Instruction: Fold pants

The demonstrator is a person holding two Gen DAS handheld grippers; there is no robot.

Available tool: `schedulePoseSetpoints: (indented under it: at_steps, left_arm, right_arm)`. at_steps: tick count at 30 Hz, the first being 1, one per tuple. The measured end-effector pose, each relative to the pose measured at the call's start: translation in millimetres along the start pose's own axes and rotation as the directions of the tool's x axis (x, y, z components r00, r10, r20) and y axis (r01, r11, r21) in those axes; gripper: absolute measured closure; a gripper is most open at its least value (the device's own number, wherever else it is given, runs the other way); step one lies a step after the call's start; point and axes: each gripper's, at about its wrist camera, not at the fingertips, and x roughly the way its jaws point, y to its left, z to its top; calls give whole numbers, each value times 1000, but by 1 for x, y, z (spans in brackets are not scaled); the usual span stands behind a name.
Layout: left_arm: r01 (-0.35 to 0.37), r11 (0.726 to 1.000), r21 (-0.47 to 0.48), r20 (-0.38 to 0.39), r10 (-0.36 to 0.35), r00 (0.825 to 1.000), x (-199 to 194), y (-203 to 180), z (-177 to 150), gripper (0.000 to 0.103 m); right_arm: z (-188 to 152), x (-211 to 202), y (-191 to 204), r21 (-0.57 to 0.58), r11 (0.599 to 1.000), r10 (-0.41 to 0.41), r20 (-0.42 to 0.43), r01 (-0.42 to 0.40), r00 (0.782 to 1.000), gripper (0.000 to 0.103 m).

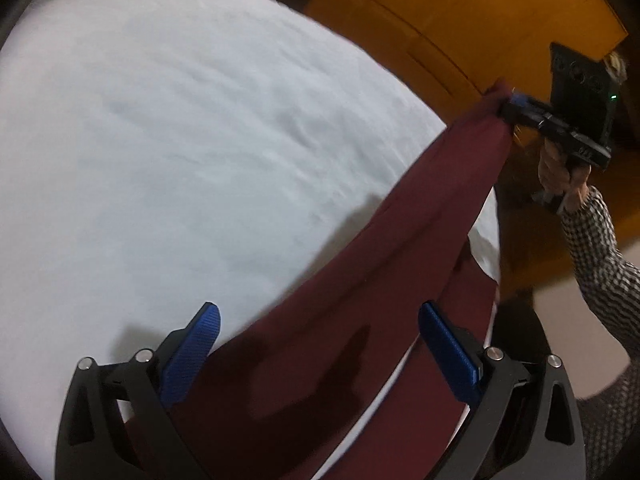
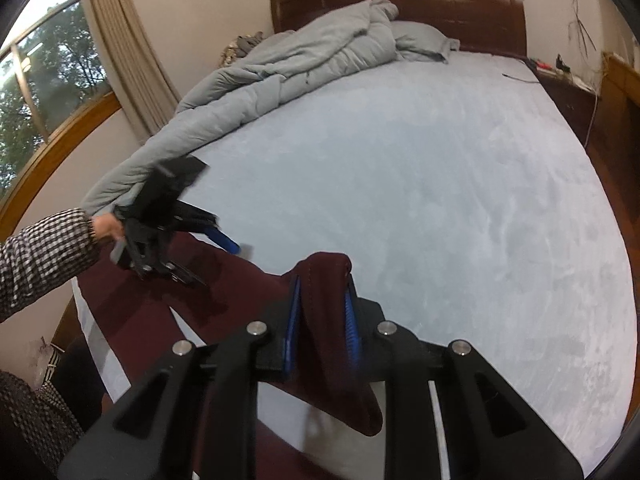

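Left gripper (image 1: pixel 316 344) open above maroon pants (image 1: pixel 360 300).
Beyond the pants, right gripper (image 1: pixel 508 110) clamps their far end over the bed (image 1: pixel 200 140).

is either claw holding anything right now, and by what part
The right claw is shut on a bunched end of the maroon pants, lifting it above the bed. The left claw is open over the pants, holding nothing.
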Motion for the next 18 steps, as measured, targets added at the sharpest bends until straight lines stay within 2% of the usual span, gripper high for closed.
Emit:
schedulePoseSetpoints:
  at_steps: [3, 5, 6, 7, 10, 11, 13, 15, 18]
  left_arm:
    - [23, 1000, -20, -80, -24, 997, 14, 8, -2, 6]
    - [4, 999, -36, -103, -8, 995, 15, 11, -8, 35]
    - [-9, 999, -49, -107, 4, 994, 14, 13, -11, 69]
    - [-17, 998, -68, -104, 10, 995, 13, 15, -13, 80]
    - [-107, 990, -96, -31, 105, 994, -10, 6, -24, 88]
    - [-163, 982, -97, 16, 165, 986, -24, -2, -29, 89]
    - [-246, 962, -117, 76, 255, 964, -40, -22, -36, 89]
    - [-351, 929, -115, 128, 364, 923, -57, -59, -51, 89]
    - [-493, 866, -79, 135, 500, 856, -56, -107, -73, 89]
  right_arm:
    - [3, -9, 2, 14, 1000, 2, 20, -2, 1000, 86]
    - [0, -12, 1, 33, 999, 0, 31, -1, 1000, 88]
    - [0, -14, -1, 42, 999, 1, 35, -2, 999, 88]
    - [-2, -15, -3, 62, 998, 5, 40, -7, 999, 88]
    - [-11, -14, -1, 81, 997, -14, 44, 11, 999, 88]
    - [-15, -15, 0, 91, 996, -23, 48, 19, 999, 88]
    - [-26, -20, 0, 127, 992, -17, 67, 8, 998, 89]
    - [-40, -26, 3, 137, 991, -21, 78, 10, 997, 89]
    - [-69, -34, 14, 143, 990, -24, 73, 14, 997, 89]
